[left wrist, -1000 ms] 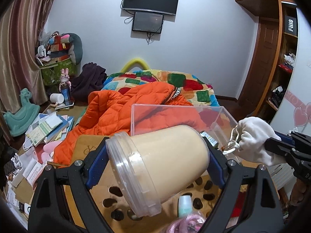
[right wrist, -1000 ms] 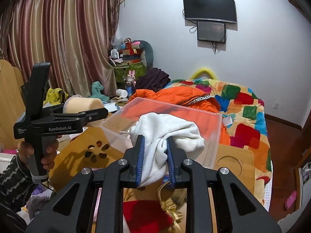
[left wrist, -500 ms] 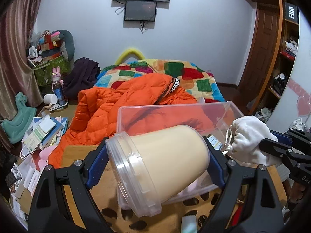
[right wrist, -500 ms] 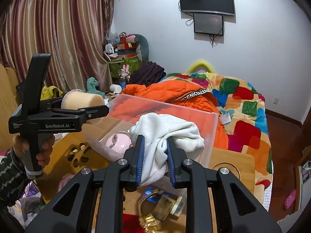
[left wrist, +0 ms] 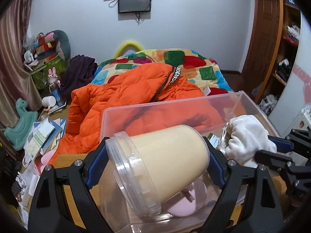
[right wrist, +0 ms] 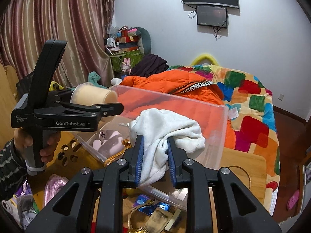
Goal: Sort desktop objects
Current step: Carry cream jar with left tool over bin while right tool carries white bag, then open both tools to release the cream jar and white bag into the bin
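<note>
the left gripper was spread wide and clamped on a cream jar, which was tilted over the near end of the clear bin. the right gripper was nearly closed, pinching a white cloth (bunched, with a drawstring) above the same bin. a pink object was seen lying inside the bin, on the wooden table.

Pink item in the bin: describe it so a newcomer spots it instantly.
Find the clear plastic bin on the wooden table, in front of the orange jacket. On its floor, near the left end, lies a rounded pink case with a small bunny mark, the only pink thing inside.
</note>
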Tool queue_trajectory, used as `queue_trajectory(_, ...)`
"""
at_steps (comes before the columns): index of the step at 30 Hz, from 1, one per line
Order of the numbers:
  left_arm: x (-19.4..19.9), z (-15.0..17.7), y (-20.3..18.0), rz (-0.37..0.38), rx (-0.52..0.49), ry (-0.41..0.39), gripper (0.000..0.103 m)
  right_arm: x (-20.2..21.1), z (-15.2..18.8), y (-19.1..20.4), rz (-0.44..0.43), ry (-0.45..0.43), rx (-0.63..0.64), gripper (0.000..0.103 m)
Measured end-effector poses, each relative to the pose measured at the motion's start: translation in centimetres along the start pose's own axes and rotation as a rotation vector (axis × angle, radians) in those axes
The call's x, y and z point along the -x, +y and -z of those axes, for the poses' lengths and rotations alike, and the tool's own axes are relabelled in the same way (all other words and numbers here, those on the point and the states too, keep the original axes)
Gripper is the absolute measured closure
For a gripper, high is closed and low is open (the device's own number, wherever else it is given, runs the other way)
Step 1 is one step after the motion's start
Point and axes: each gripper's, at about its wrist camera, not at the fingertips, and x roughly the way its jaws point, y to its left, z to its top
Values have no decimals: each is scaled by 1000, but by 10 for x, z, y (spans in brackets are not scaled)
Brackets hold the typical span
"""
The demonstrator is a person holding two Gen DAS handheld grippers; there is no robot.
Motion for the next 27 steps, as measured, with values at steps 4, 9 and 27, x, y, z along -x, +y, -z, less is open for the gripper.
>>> queue_trajectory(4,-9,2,-5,-4,-20,23,15,-7,5,3,19,16,18,79)
queue_trajectory(9,-11,3,-8,-8,-33,34,15,-10,6,2,39,28,17,77)
queue_trajectory(27,22,1,-24,-51,-120,-45,14,4,10,-7,89,39,-58,43)
